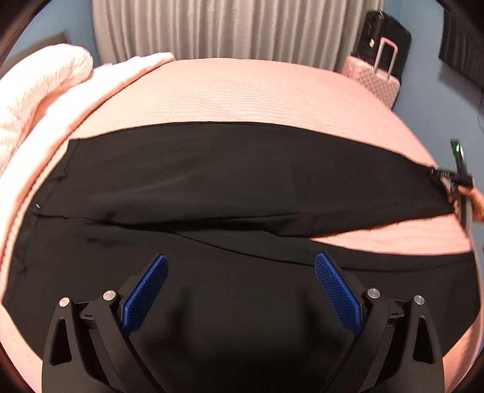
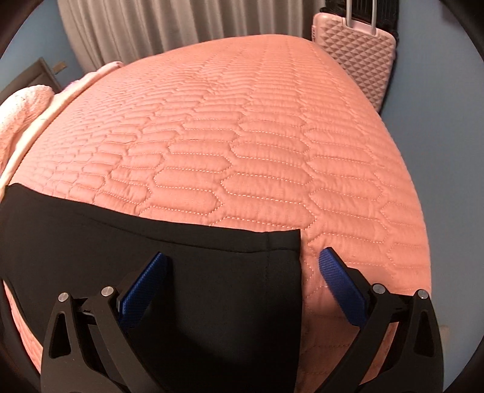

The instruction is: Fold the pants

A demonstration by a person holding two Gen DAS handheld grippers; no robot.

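Black pants [image 1: 211,181] lie spread sideways across the pink quilted bed [image 1: 242,90], with two long panels that part toward the right. My left gripper [image 1: 242,258] hovers over the near panel, open, with nothing between its blue pads [image 1: 145,293]. In the right wrist view the hemmed end of a pants leg [image 2: 211,272] lies flat on the bed [image 2: 272,136]. My right gripper [image 2: 244,254] stands open over that end, with the hem edge between its fingers. The right gripper [image 1: 461,178] also shows at the far right of the left wrist view, at the tip of the far panel.
A fluffy pale pink blanket [image 1: 36,90] is heaped at the bed's left end. A pink hard-shell suitcase [image 2: 357,45] stands beyond the far right corner, next to a dark case [image 1: 384,33]. Grey curtains [image 1: 227,27] hang behind. The bed edge drops off on the right.
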